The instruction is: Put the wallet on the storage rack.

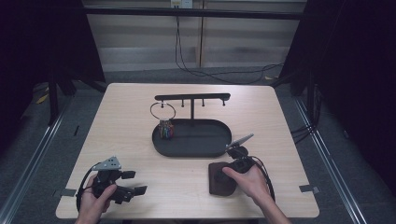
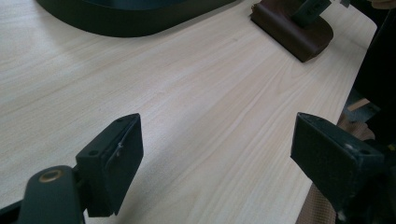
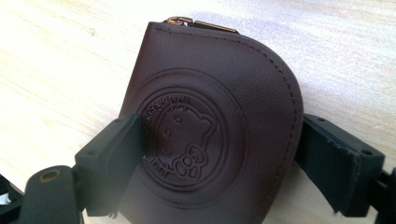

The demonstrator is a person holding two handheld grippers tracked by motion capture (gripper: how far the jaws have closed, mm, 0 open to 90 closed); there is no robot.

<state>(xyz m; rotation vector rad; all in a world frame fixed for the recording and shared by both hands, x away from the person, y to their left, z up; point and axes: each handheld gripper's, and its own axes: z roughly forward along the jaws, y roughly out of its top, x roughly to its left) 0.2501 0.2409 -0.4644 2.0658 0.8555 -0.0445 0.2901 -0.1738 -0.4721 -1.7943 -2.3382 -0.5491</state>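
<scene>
Right gripper view shows a brown leather pouch point(image 3: 210, 135) lying flat on the wooden table point(image 3: 56, 70), with a round stamped emblem on its top and a zip pull at the far edge. The right gripper point(image 3: 219, 158) has its jaws wide apart, one on each side of the pouch; the left jaw touches the pouch edge, and the right jaw is just beside the other edge. I cannot tell if they press it.

From the high view, the pouch point(image 1: 219, 179) is near the front right of the table point(image 1: 126, 135), just in front of a black oval tray point(image 1: 196, 150). The left gripper point(image 1: 125, 186) is at the front left, well apart from the pouch. Its jaws are wide open and hold nothing, with bare table between them.
</scene>
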